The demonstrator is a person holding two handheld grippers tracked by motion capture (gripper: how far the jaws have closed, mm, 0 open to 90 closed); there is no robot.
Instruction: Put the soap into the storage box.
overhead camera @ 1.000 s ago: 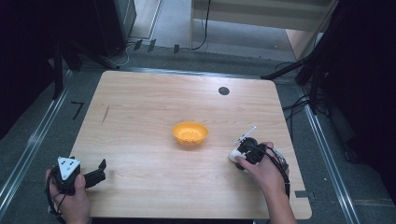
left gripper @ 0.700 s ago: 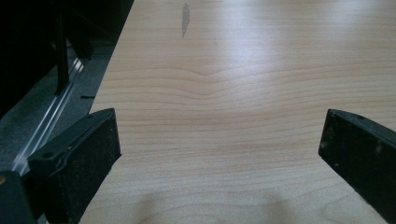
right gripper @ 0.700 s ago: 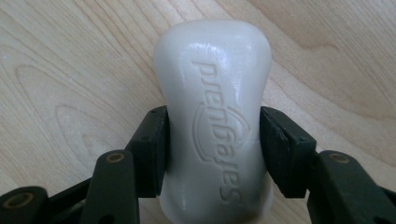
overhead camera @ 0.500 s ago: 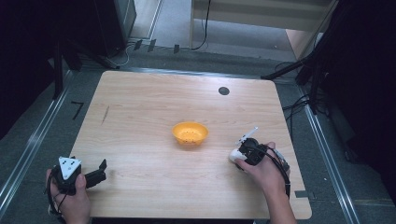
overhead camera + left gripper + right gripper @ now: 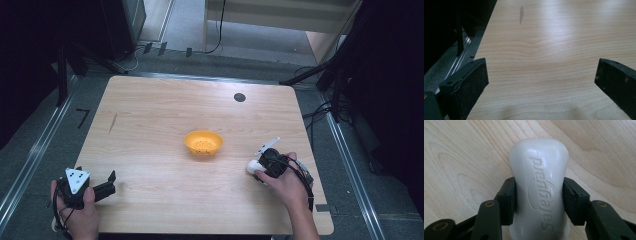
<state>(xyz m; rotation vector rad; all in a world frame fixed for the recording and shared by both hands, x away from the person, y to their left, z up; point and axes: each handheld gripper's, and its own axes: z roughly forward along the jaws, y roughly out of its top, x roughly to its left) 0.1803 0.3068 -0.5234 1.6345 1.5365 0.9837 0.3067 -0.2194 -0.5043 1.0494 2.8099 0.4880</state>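
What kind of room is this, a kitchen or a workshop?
Likely a recording lab, not a kitchen: one bare wooden table fenced by metal rails, cables across a grey floor, dark surroundings.

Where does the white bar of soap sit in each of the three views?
High view: the white soap bar lies at the table's right, right of the orange bowl, at the tip of the right tool.
Left gripper view: not in it.
Right gripper view: centre, the soap bar clamped between the two black pads.
Shared landmark: the light wood table.
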